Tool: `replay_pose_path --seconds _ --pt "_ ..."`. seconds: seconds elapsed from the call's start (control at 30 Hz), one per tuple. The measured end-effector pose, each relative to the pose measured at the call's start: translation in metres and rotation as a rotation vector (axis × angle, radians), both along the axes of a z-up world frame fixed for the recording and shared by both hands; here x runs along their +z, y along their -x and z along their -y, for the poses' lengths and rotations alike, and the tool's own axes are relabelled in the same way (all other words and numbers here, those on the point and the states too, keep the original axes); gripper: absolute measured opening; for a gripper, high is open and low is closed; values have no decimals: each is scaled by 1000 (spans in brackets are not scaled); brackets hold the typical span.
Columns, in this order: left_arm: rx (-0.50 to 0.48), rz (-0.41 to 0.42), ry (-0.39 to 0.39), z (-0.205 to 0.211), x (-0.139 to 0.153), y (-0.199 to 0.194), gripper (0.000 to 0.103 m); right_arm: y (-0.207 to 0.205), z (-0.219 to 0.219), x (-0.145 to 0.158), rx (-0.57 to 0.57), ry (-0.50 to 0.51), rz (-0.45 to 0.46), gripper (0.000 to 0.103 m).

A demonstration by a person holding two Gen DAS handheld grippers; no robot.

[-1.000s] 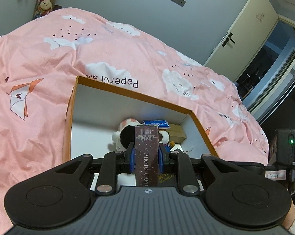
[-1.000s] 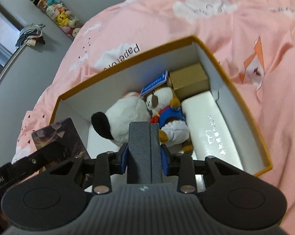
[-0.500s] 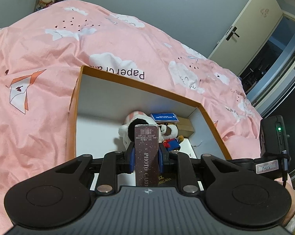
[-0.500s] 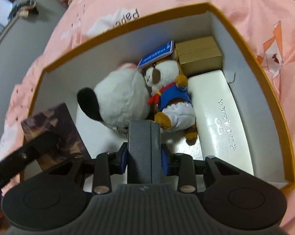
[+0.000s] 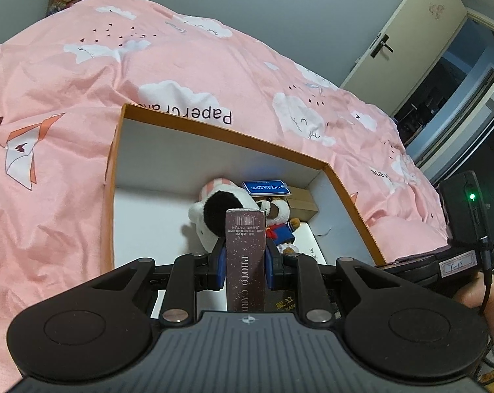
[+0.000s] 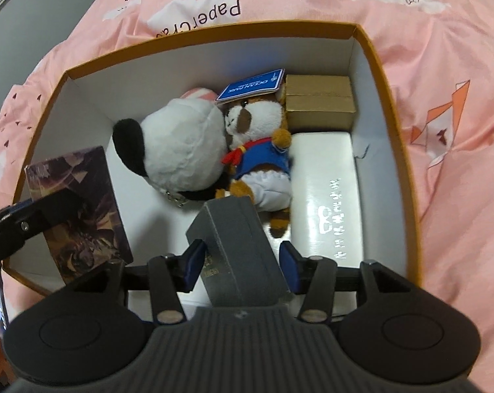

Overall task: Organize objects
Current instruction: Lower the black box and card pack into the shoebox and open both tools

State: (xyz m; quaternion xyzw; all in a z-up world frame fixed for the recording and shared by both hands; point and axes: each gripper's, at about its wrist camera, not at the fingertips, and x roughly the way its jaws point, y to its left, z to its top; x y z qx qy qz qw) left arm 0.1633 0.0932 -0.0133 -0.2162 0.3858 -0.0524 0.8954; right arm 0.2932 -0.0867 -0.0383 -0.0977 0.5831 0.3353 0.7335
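Note:
An orange-rimmed white box (image 5: 220, 129) (image 6: 374, 55) lies on a pink bedspread. My left gripper (image 5: 245, 255) is shut on a dark purple photo card box (image 5: 245, 255), held over the box's near left; it also shows in the right wrist view (image 6: 80, 203). My right gripper (image 6: 242, 262) is open, its jaws apart on either side of a dark grey box (image 6: 237, 249) that sits tilted between them, low inside the box. A white plush (image 6: 181, 144) and a brown plush in blue (image 6: 256, 150) lie further in.
A blue tag (image 6: 252, 86), a tan carton (image 6: 319, 101) and a white case (image 6: 329, 190) fill the box's right side. White floor (image 5: 148, 222) shows at the box's left. The bedspread (image 5: 66, 98) surrounds it. A door (image 5: 401, 32) stands at far right.
My right gripper has opened and the dark grey box has tipped free between its jaws, lower in the box. My left gripper still holds the photo card box, shifted slightly.

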Motion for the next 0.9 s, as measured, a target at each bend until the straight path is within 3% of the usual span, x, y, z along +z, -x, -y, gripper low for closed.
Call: replay_pose_path --seconds 0.1,0.23,0.33,0.4,0.53,0.67,0.7,0.8,0.9 --pt "-1 -3 -3 1 1 0 25 -5 4 -2 2 -5 -35 45" --pt "-3 0 -3 1 1 0 25 -25 18 -16 -143 -81 -276 41" --pt "-6 -1 -2 2 1 0 25 -32 22 -22 -202 -81 -311 41" --pt "-11 -5 -2 2 1 -1 25 -31 18 -20 -196 -45 -285 42" --pt "-24 -14 -2 3 1 -1 25 -20 3 -8 -72 89 -130 48" --pt "-30 -19 -1 3 1 -2 25 -19 0 -2 -16 82 -91 47" --pt "-34 -23 -1 3 1 -3 25 -19 -2 -2 5 70 -85 45" --pt "-42 -49 -1 4 -1 -5 25 -19 -5 -9 33 67 -93 21" --pt "-36 -82 5 3 -3 -7 25 -19 -9 -15 44 74 -71 17"
